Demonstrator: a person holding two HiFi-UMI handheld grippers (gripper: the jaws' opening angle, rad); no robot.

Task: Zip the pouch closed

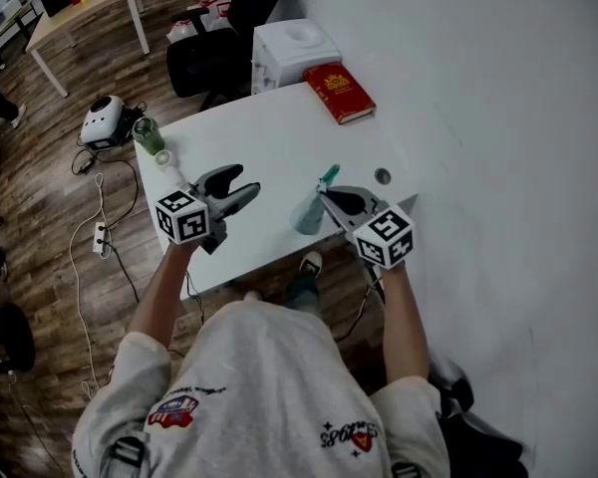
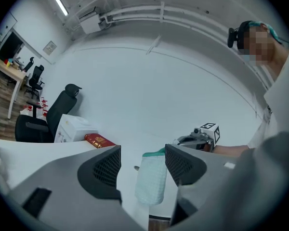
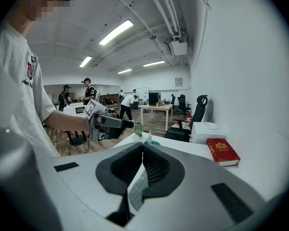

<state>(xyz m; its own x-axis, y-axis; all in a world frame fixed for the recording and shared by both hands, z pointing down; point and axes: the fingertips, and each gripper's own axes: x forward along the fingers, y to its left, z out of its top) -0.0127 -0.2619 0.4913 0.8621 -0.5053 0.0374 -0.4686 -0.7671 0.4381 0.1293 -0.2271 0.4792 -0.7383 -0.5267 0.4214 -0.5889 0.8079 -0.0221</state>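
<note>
right tool (image 1: 324, 195): jaws clamped on pouch (image 1: 309, 213), seemingly near its teal top | pouch: hangs in air over desk (image 1: 269, 147) near edge | left tool (image 1: 243, 183): jaws wide, empty, well apart from pouch

Over the near part of the white counter (image 1: 279, 137), the right tool (image 1: 322, 196) has its jaws together on the edge of a pale blue pouch (image 1: 308, 214), which has a green tab (image 1: 328, 175) at its far end. The left tool (image 1: 247, 180) is near it, jaws apart, gripping nothing. A red book (image 1: 339, 93) lies by the far edge and a green bottle (image 1: 148, 135) stands at the left corner.
</note>
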